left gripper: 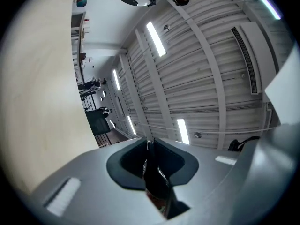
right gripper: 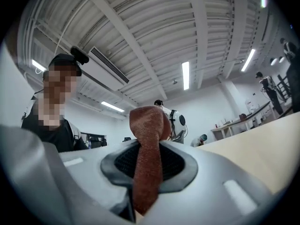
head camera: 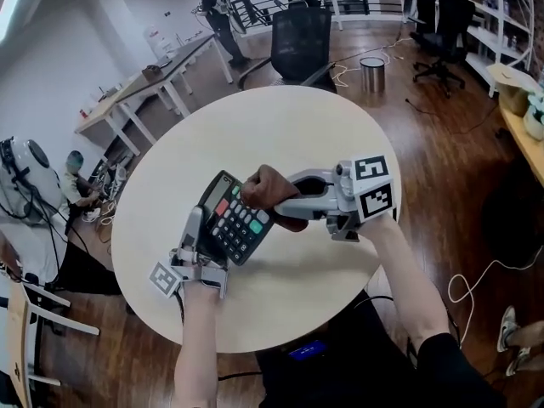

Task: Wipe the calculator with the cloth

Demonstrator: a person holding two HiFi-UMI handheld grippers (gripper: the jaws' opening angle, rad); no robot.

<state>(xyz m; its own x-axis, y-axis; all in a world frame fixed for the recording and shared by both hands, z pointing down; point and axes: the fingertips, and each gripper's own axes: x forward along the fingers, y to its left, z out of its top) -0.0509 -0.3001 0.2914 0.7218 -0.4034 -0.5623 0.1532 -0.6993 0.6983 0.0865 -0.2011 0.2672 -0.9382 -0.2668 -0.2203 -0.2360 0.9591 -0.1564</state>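
Observation:
A dark calculator [head camera: 234, 219] with coloured keys is held tilted above the round cream table [head camera: 280, 134]. My left gripper [head camera: 199, 238] is shut on its lower left edge. In the left gripper view the jaws [left gripper: 151, 146] pinch a thin dark edge of the calculator [left gripper: 155, 184]. A brown cloth [head camera: 267, 189] is bunched in my right gripper [head camera: 285, 202], which is shut on it and comes in from the right. The cloth rests against the calculator's upper right corner. In the right gripper view the cloth [right gripper: 147, 158] sticks up between the jaws [right gripper: 149, 146].
A black office chair [head camera: 299, 41] and a metal bin [head camera: 371, 73] stand beyond the table. Long desks [head camera: 161, 70] run along the back left, with a person standing [head camera: 212, 11] and another seated [head camera: 76, 185]. A white cable [head camera: 476, 283] lies on the wooden floor at right.

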